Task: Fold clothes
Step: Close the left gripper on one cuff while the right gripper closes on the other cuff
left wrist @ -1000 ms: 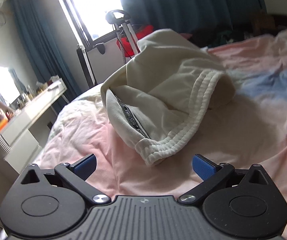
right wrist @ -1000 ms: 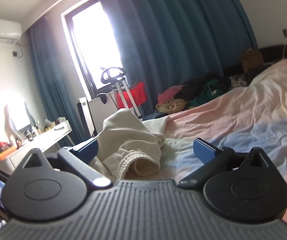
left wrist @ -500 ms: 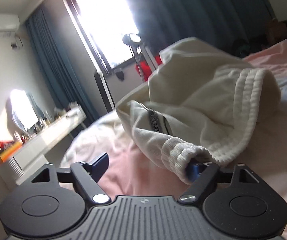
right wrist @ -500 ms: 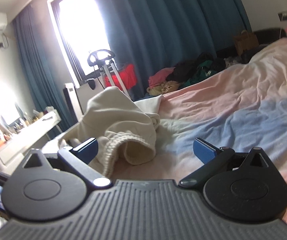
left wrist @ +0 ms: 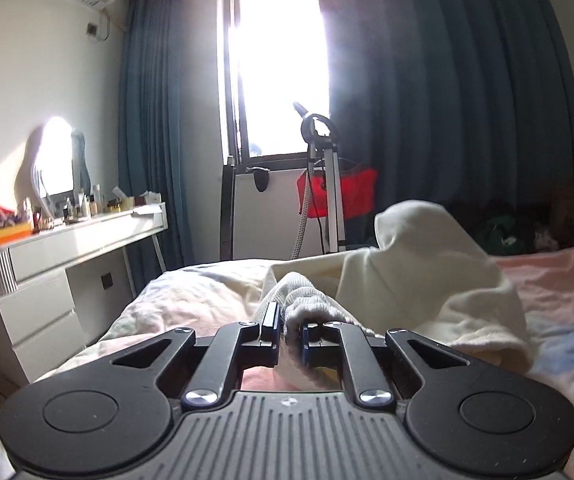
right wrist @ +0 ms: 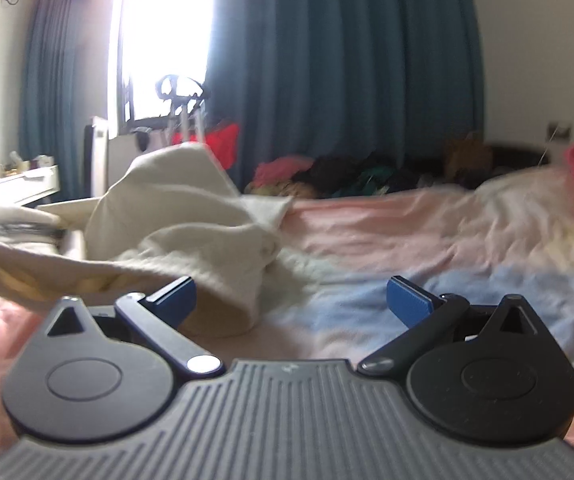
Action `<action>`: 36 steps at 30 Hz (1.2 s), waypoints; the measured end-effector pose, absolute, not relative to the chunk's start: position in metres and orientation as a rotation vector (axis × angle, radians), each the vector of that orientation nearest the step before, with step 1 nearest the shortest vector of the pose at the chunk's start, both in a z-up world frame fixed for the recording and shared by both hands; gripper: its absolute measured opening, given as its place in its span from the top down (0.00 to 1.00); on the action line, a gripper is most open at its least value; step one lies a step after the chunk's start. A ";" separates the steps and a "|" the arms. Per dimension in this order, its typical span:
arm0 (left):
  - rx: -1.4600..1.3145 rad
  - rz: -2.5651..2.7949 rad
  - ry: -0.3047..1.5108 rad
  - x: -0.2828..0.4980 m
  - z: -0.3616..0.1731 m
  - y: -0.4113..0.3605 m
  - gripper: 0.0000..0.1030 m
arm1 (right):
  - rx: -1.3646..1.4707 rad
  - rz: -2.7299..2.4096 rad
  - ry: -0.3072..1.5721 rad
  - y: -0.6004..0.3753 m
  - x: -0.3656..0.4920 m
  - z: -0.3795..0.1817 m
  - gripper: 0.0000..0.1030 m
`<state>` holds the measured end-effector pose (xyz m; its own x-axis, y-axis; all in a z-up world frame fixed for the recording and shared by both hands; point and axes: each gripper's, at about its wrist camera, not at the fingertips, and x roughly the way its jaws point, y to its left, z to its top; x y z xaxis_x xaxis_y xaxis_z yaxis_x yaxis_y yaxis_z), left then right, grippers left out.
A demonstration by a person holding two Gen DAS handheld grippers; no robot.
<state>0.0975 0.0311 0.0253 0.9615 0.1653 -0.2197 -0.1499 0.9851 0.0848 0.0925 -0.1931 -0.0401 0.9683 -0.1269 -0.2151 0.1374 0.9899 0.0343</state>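
A cream sweatshirt [left wrist: 427, 280] lies crumpled on the pink and blue bedsheet [left wrist: 559, 292]. My left gripper [left wrist: 289, 330] is shut on the ribbed hem of the sweatshirt, which bunches between the jaws. In the right wrist view the sweatshirt [right wrist: 175, 220] is heaped at the left, with its open hem just beyond the left finger. My right gripper [right wrist: 291, 298] is open and empty, low over the bedsheet [right wrist: 407, 240].
A white dresser [left wrist: 67, 264] with bottles stands left of the bed. A garment steamer stand [left wrist: 327, 184] with a red cloth is by the window. A pile of clothes [right wrist: 347, 176] lies at the bed's far side under blue curtains.
My left gripper has closed on the sweatshirt's ribbed hem and tilted up level. My right gripper has moved closer to the sweatshirt's open hem and stays open.
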 end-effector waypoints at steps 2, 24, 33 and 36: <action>0.029 0.159 0.216 0.078 0.042 0.042 0.90 | 0.043 -0.111 0.192 -0.191 0.083 -0.036 0.00; -0.172 0.142 0.282 -0.026 0.077 0.193 0.91 | 0.188 0.257 0.550 -0.137 0.049 -0.065 0.47; -0.149 0.180 0.297 0.017 0.057 0.190 0.91 | 0.248 0.312 0.603 -0.120 0.100 -0.085 0.64; -0.111 0.173 0.282 0.027 0.054 0.183 0.91 | 0.240 0.293 0.603 -0.125 0.101 -0.078 0.86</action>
<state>0.0267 0.1833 0.0544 0.9458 0.1537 -0.2861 -0.1846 0.9792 -0.0844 0.1010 -0.1251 -0.0784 0.7848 0.3381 -0.5193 -0.1995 0.9313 0.3048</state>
